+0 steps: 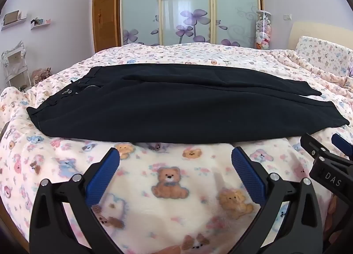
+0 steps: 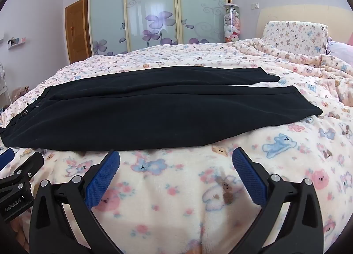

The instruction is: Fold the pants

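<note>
Nearest the cams: fleece teddy-bear blanket (image 1: 169, 187), cream w/ pink, blue & brown bears, covering the whole bed. Soft, lumpy surface, a few shallow folds. Bare blanket runs from under both tools up to the near edge of the garment.

Left gripper (image 1: 175, 154) spread wide, nothing btwn its blue ribbed pads (image 1: 103, 174); tips hover over blanket just short of the cloth. Right gripper (image 2: 175, 154) likewise wide apart & empty, pads (image 2: 249, 176) over bare blanket. Each tool shows in the other's cam: the two sit side by side, near but apart.

Black pants (image 2: 154, 117) lie flat across the bed, lengthwise left to right. Waistband w/ buttons at left (image 1: 66, 92), leg cuffs at right. Two legs side by side, near leg closest to the tools, far leg behind it, a thin strip of blanket showing btwn them toward the cuffs. Near long edge of the near leg sits just past both pairs of fingertips, not touching them. Left tool faces the waist-to-mid part, right tool the mid-to-cuff part.

Open room: blanket strip on the near side, wide stretch beyond the pants, more to the right up to rumpled bedding and a matching pillow (image 2: 295, 35) against a pale headboard (image 2: 304, 14).

Far: sliding wardrobe (image 1: 189, 6) w/ frosted panels & purple flower print, wooden door (image 1: 104, 17) left of it, clear tube of plush toys (image 2: 231, 23) right of it, small wall shelves (image 1: 39, 23) at far left. Lilac walls.
</note>
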The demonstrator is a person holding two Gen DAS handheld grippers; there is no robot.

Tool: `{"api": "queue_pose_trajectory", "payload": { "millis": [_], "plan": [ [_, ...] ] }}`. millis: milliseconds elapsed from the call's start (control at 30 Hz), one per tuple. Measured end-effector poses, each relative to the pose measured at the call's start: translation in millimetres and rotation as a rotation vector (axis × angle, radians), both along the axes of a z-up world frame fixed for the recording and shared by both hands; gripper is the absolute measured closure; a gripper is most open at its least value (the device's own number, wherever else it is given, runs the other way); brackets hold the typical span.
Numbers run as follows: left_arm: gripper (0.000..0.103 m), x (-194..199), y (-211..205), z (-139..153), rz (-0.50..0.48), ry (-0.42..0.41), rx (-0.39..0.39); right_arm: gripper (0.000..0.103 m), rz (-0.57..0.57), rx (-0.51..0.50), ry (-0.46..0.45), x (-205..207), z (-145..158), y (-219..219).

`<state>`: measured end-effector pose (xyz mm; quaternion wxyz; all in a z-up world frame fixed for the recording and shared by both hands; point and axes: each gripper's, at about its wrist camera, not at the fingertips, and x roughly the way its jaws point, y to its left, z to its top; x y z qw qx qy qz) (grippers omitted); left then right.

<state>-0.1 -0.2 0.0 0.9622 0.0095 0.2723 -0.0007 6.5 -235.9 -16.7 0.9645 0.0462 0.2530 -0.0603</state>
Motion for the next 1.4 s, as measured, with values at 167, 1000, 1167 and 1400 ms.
{"api": "queue_pose_trajectory", "payload": {
  "millis": [167,1000,1167,1400],
  "plan": [
    [0.002,0.2,0.9,0.3,0.004,0.002,-0.005,0.001,0.000,0.000,0.003,0.2,-0.2,-0.1],
    [0.002,-3.0,-6.1,0.8,-0.005,0.002,0.000,0.001,0.000,0.001,0.003,-0.5,-0.3,-0.6],
    [0.002,-2.8,-6.0,0.8,-0.005,0.002,0.000,0.001,0.000,0.002,0.003,-0.3,-0.6,-0.8],
    [0.002,-2.8,-5.9,0.9,-0.006,0.003,0.000,0.001,0.000,0.002,0.003,0.0,-0.8,-1.0]
  ]
}}
